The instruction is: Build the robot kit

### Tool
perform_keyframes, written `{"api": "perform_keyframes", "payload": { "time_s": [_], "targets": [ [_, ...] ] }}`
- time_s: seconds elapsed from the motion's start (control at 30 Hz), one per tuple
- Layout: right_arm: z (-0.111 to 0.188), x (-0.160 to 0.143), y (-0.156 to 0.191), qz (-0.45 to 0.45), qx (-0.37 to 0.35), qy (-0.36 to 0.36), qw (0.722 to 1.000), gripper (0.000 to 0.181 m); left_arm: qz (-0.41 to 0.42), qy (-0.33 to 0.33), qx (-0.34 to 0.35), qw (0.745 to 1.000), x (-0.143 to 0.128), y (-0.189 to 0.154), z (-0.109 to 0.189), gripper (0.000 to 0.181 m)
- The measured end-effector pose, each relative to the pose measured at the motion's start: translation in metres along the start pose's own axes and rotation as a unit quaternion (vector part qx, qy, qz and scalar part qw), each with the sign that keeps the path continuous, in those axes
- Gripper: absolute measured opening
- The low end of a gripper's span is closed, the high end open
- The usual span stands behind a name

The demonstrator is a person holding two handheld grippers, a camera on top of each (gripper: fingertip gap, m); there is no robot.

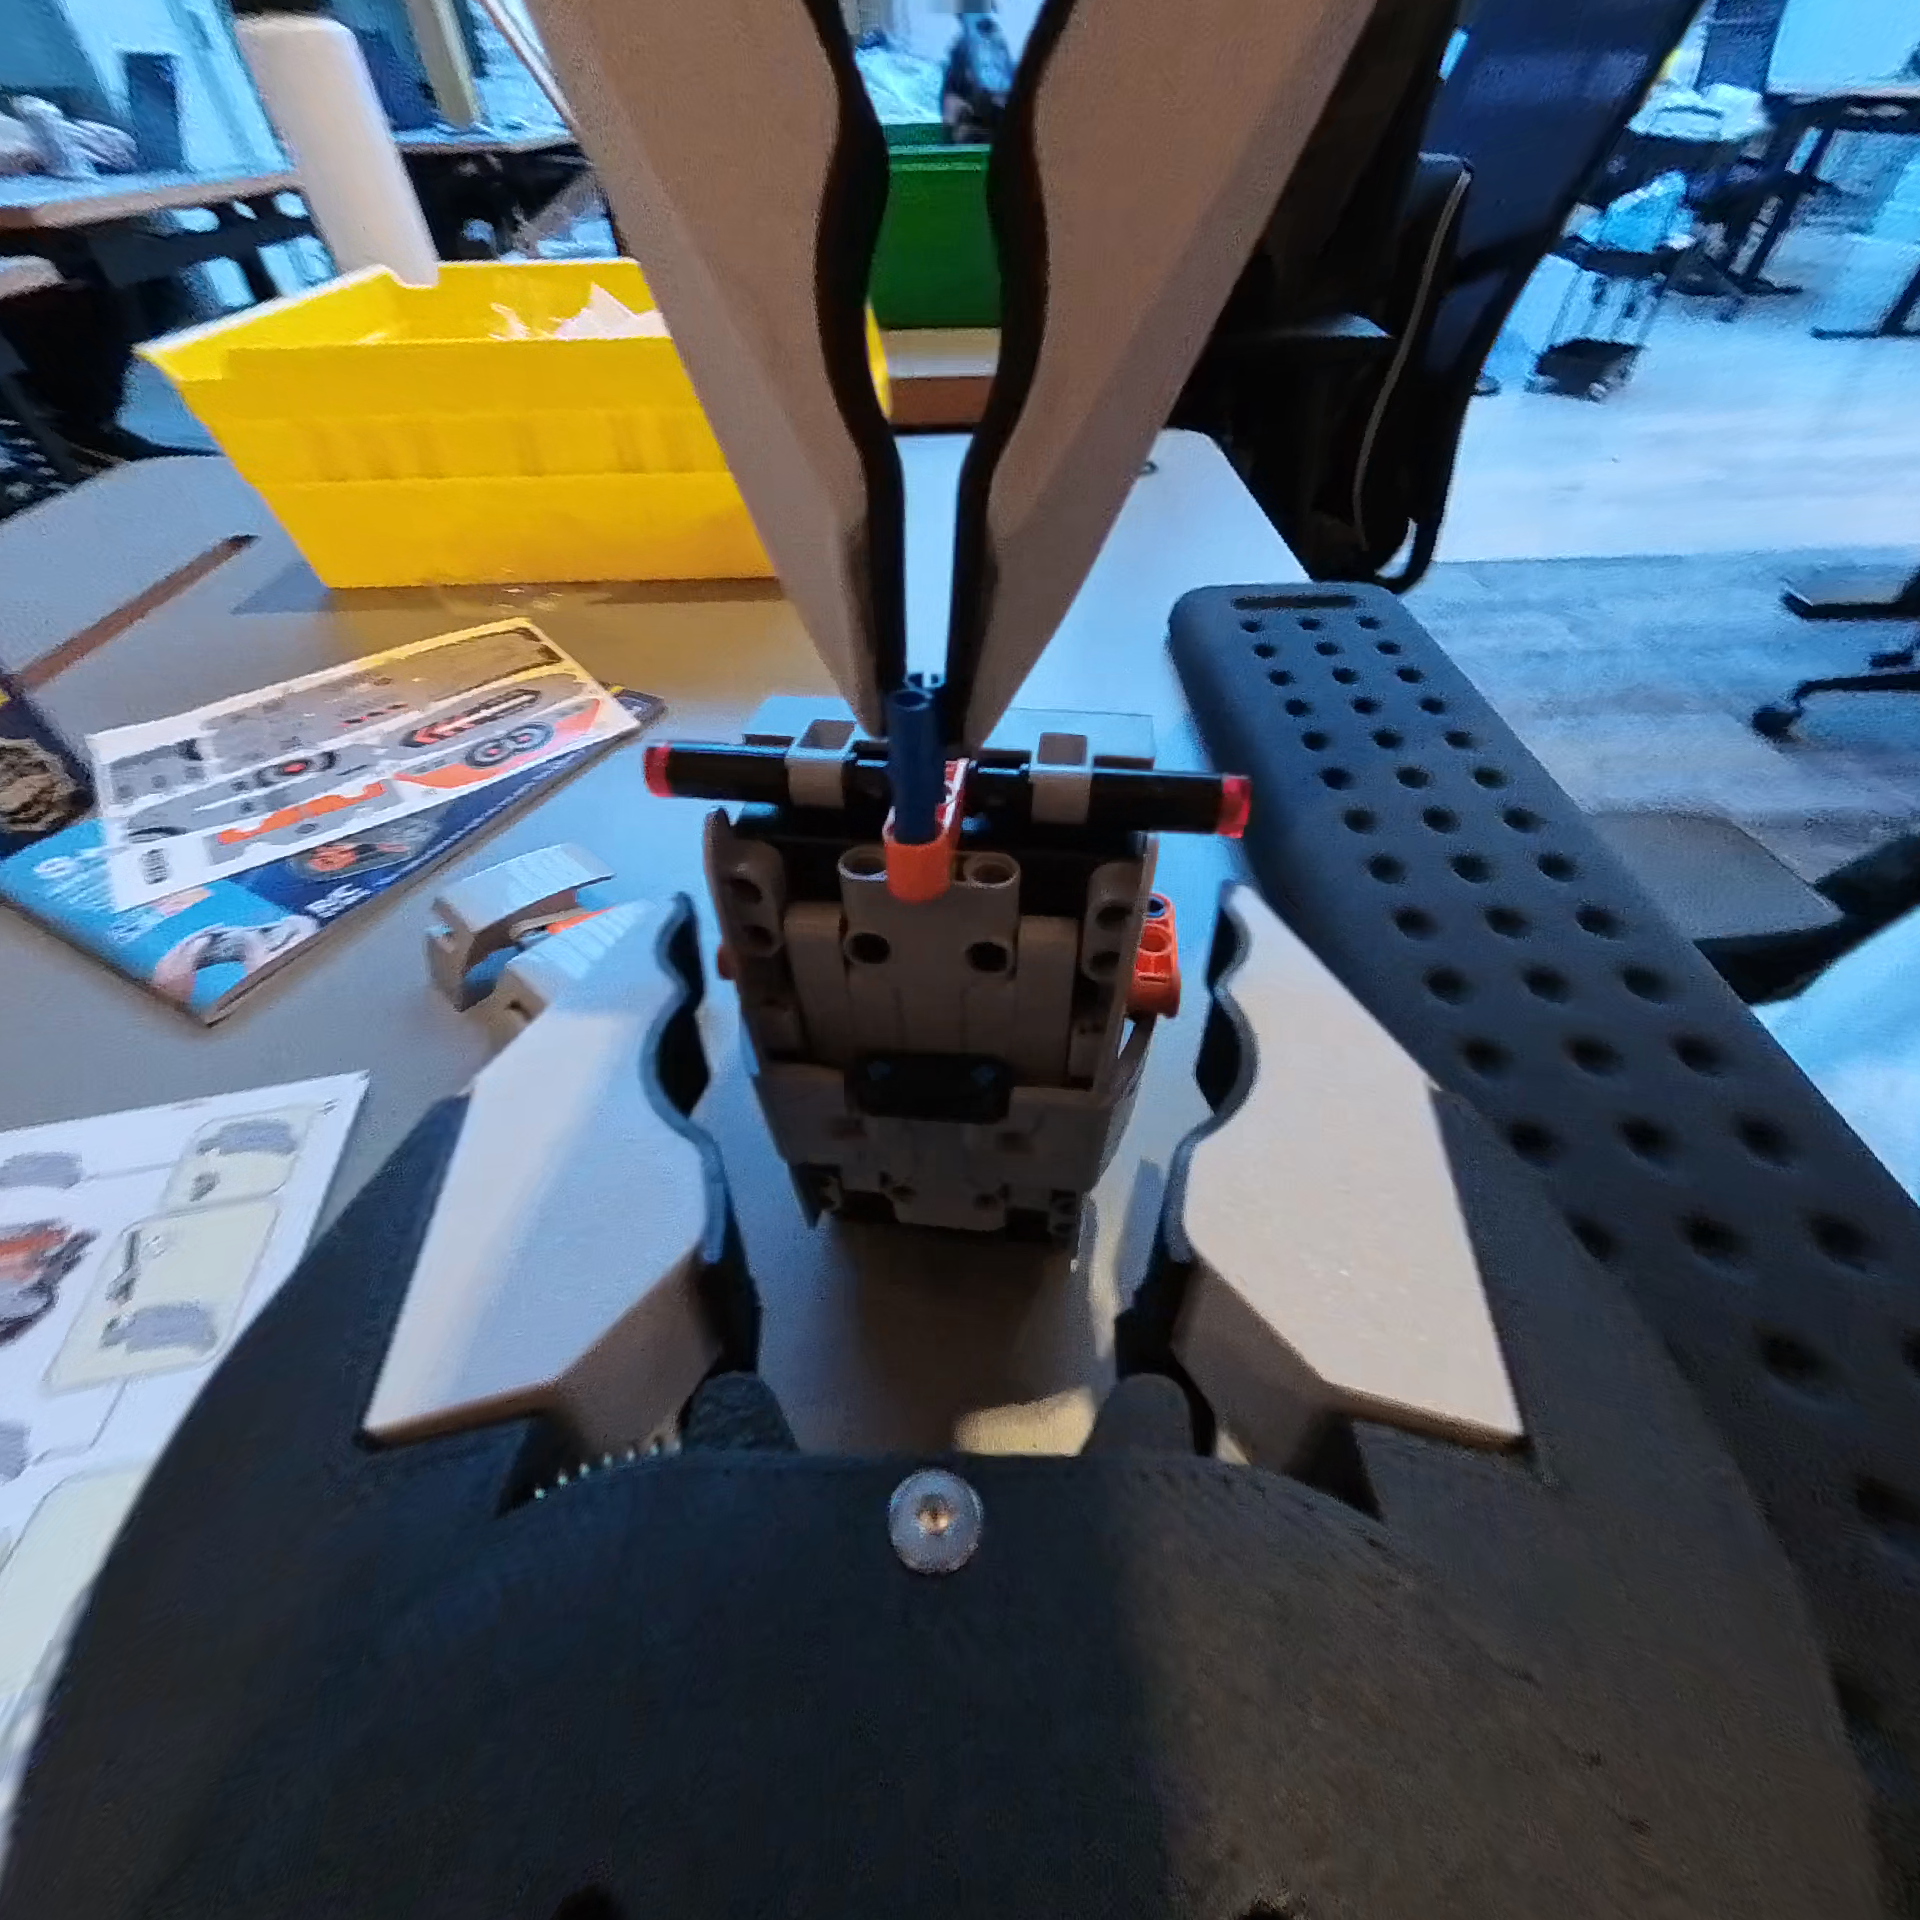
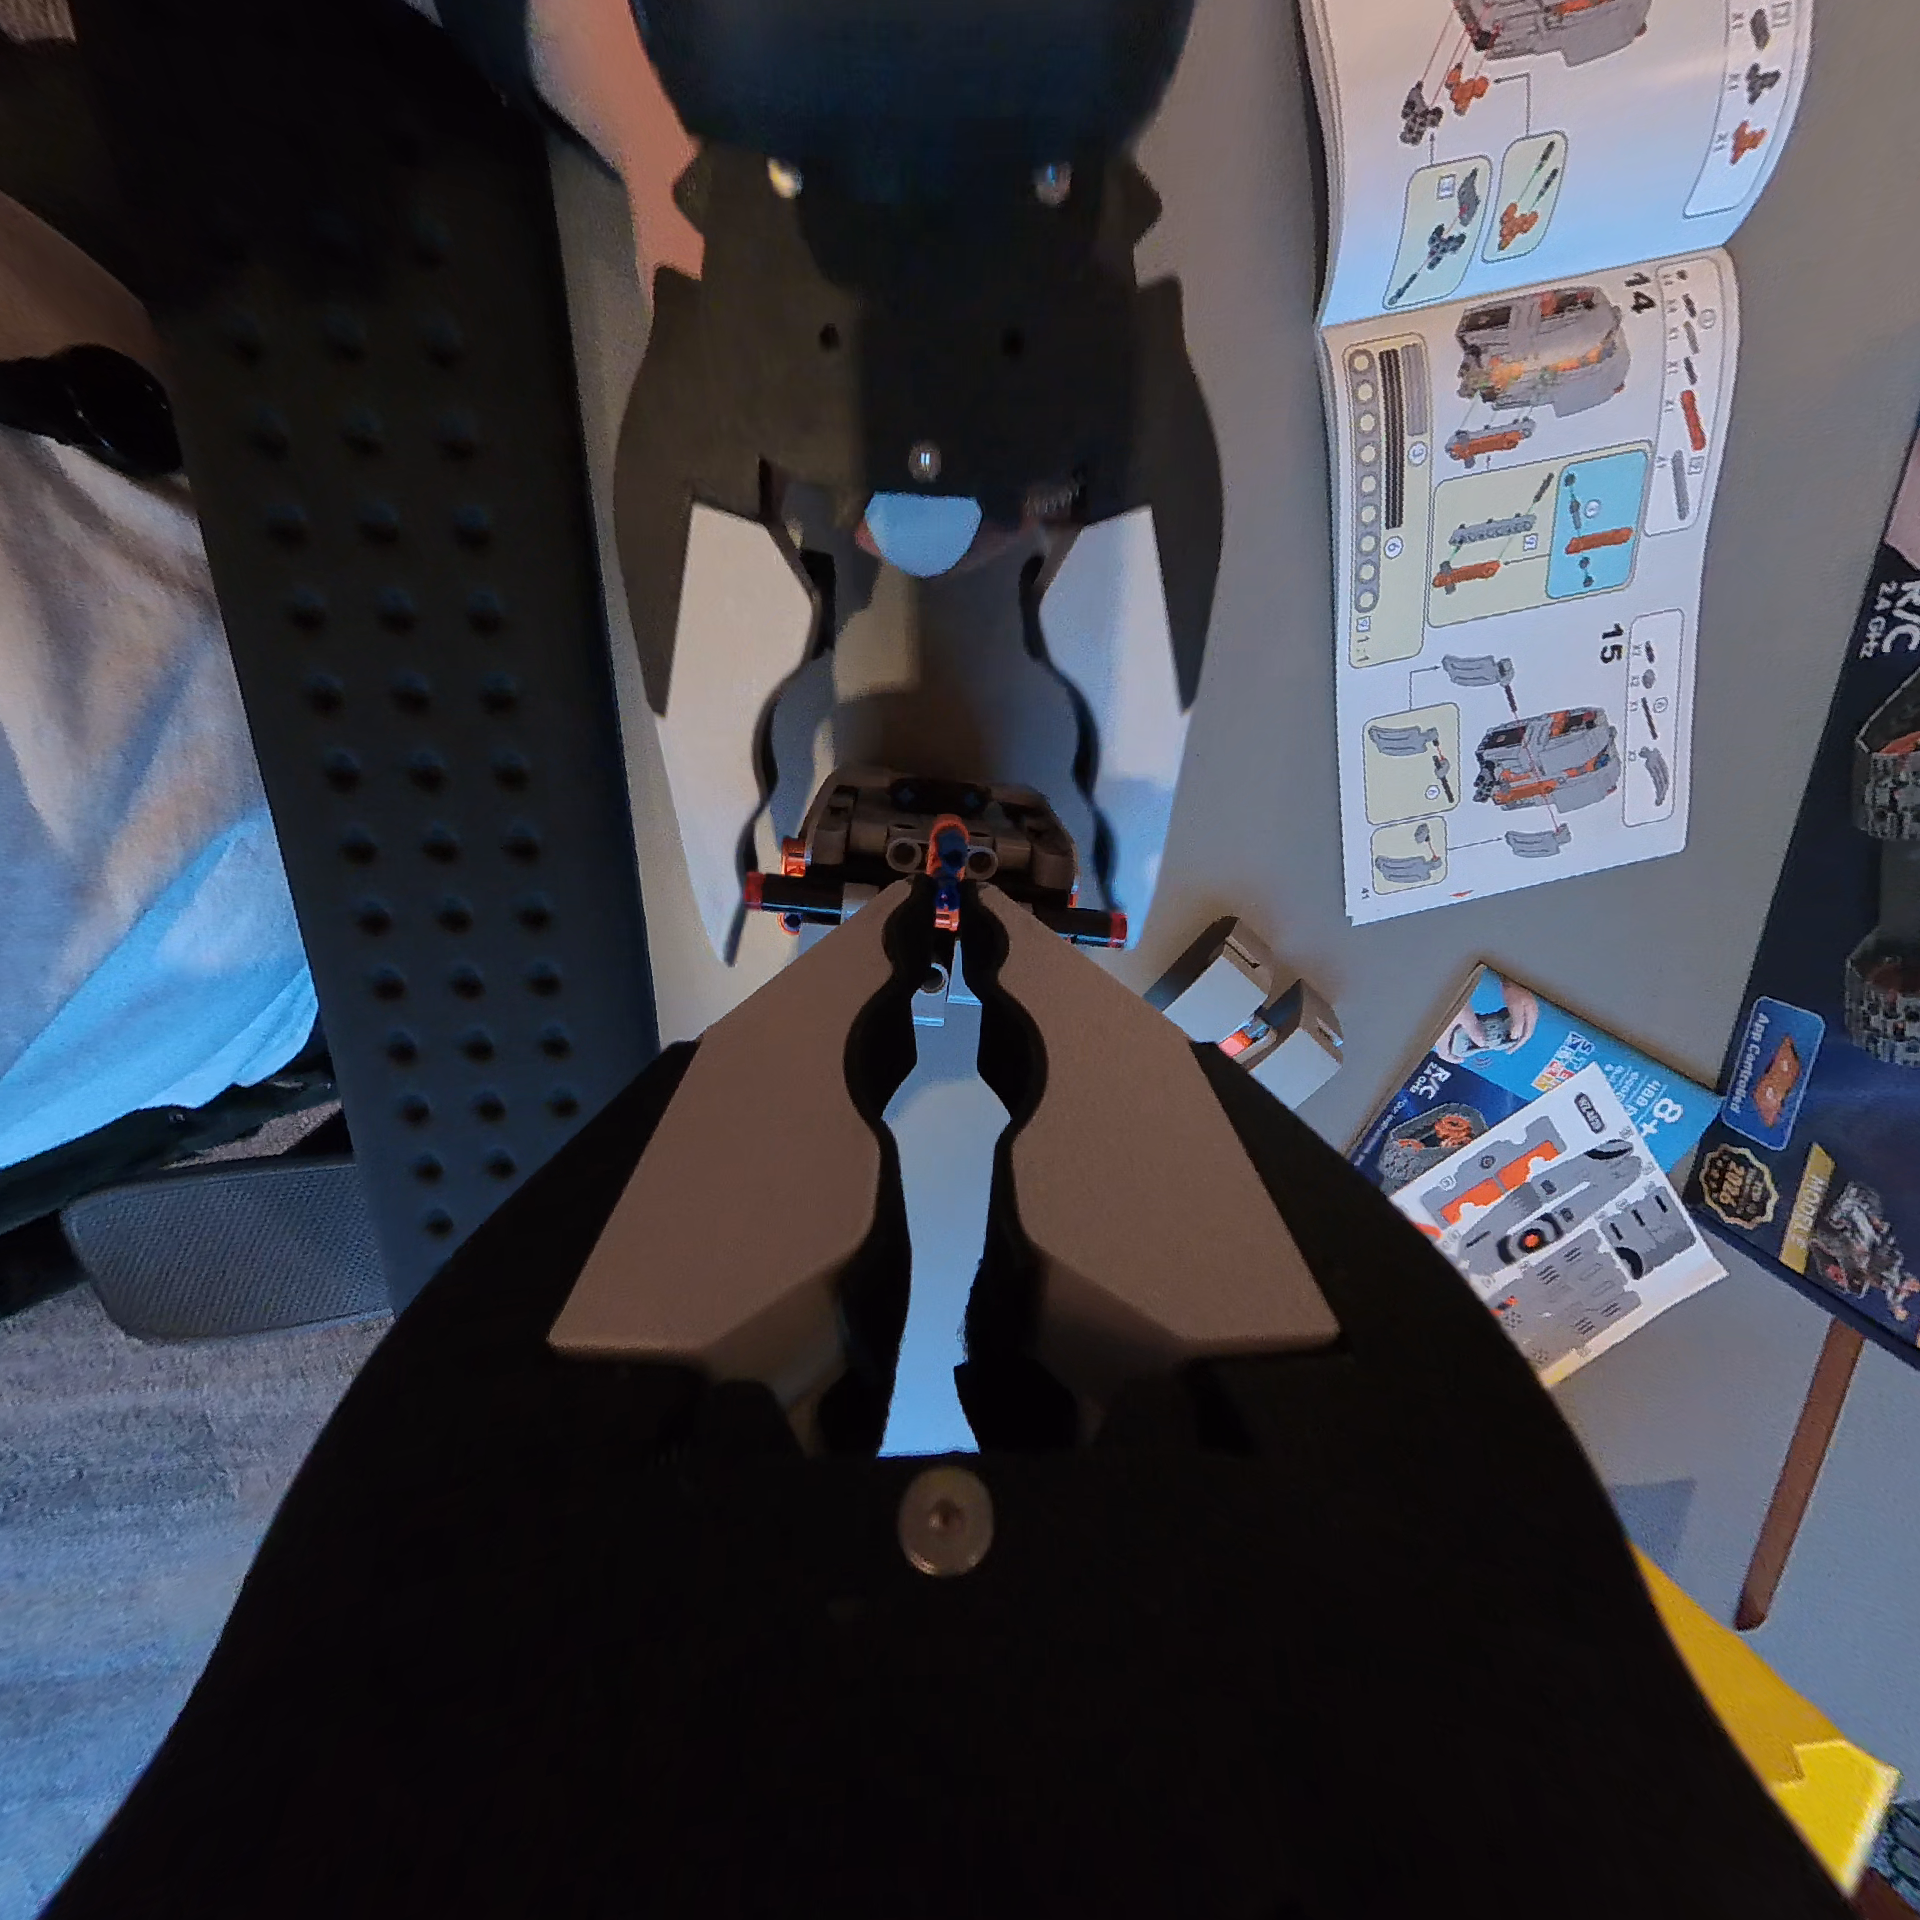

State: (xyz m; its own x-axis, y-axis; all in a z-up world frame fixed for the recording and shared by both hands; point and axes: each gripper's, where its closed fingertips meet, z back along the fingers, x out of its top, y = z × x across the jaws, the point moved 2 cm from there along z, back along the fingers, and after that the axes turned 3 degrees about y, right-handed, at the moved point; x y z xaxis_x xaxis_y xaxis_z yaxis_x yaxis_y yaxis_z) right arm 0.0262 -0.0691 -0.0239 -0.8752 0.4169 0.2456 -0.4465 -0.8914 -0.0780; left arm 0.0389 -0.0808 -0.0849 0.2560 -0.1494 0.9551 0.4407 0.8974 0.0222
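- Two hand-held grippers met over one grey brick-built model standing on the counter.
- Left hand-held gripper had its jaws spread wide either side of the model; contact could not be told.
- Right hand-held gripper came from the far side, jaws pinching one blue pin seated in an orange connector on the model's top.
- One black axle with two red ends crossed the model.
- One yellow bin, one open instruction booklet, one sticker sheet and one loose grey curved piece lay nearby.
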Motion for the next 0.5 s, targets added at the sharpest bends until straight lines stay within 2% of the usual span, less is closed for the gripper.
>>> {"api": "perform_keyframes", "payload": {
  "time_s": [0.03, 0.07, 0.2, 0.3, 0.37, 0.5],
  "targets": [
    [0.001, -0.002, 0.0, -0.005, -0.001, -0.005, 1.0, 0.004, 0.0, 0.008, -0.009, 1.0, -0.001, -0.001, -0.005, 0.087],
    [0.001, -0.005, 0.001, -0.01, 0.0, -0.01, 1.0, 0.004, 0.0, 0.012, -0.018, 1.0, 0.0, -0.001, -0.009, 0.086],
    [0.005, -0.02, 0.002, -0.045, -0.013, -0.046, 0.998, 0.004, -0.004, 0.031, -0.029, 0.999, 0.002, -0.002, -0.02, 0.086],
    [0.007, -0.025, 0.005, -0.059, -0.021, -0.071, 0.996, 0.004, -0.002, 0.018, -0.034, 0.999, 0.004, -0.006, -0.024, 0.086],
    [0.007, -0.027, 0.007, -0.057, -0.026, -0.075, 0.995, 0.004, -0.003, 0.038, -0.038, 0.999, -0.001, -0.008, -0.029, 0.092],
    [0.007, -0.031, 0.006, -0.059, -0.024, -0.067, 0.996, 0.004, -0.01, 0.069, -0.041, 0.997, -0.006, -0.009, -0.04, 0.092]
  ]
}}
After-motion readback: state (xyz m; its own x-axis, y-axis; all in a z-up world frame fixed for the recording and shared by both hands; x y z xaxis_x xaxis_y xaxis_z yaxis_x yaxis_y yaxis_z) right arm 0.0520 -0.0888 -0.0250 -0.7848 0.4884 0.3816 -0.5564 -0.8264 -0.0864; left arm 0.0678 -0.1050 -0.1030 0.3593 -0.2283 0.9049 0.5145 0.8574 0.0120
